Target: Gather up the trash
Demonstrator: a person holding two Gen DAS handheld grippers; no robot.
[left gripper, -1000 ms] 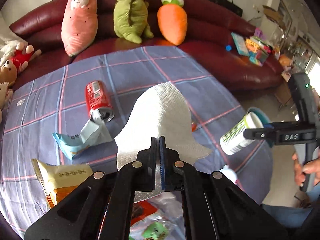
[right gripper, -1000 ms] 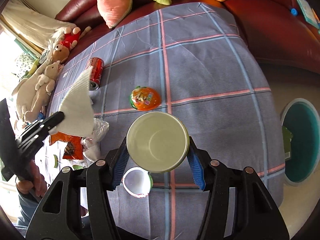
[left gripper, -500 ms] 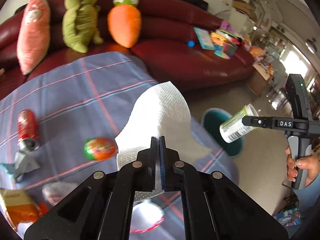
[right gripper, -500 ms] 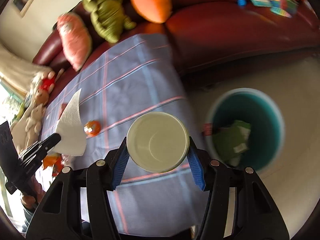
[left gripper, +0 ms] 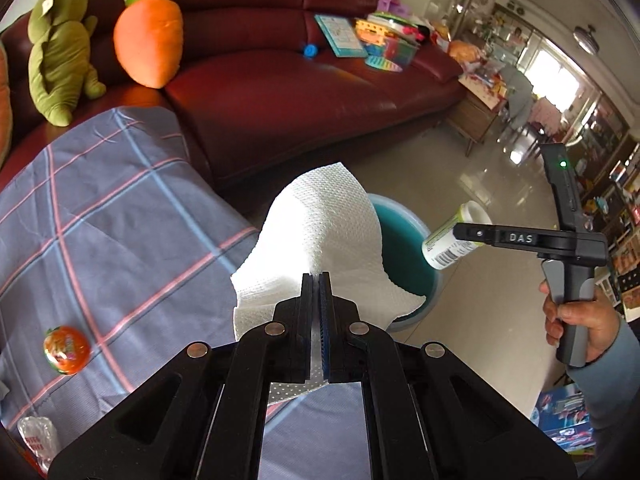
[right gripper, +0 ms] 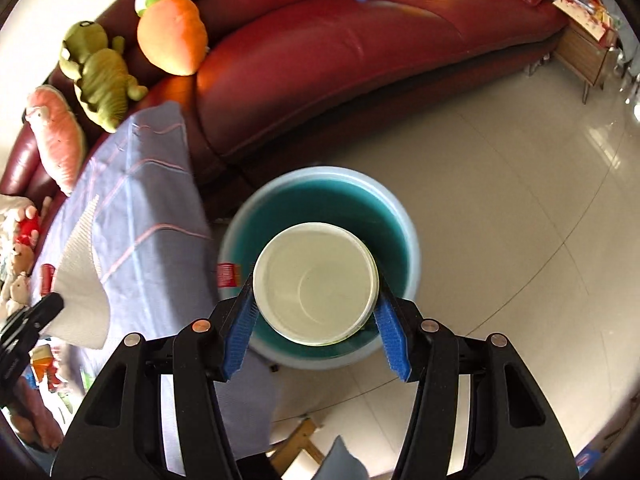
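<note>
Right tongs (right gripper: 316,312) are clamped on a pale, empty cup (right gripper: 316,284), open mouth facing the camera, and it hangs directly over the teal bin (right gripper: 400,240) on the floor. That's the relation that matters: the bin's mouth lies straight below the cup, so a release looks like all that's needed. From the left view the cup's long axis runs nearly level, tilted a touch, barcode end toward the bin. Left tongs (left gripper: 316,292) are pinched tight on a white paper towel (left gripper: 320,232), which sits short of the bin, above the edge of the checked tabletop (left gripper: 120,220); the right hand is nearer. Inside the bin, only teal wall shows; the cup hides the bottom. An orange round wrapper (left gripper: 66,350) waits on the tabletop.
</note>
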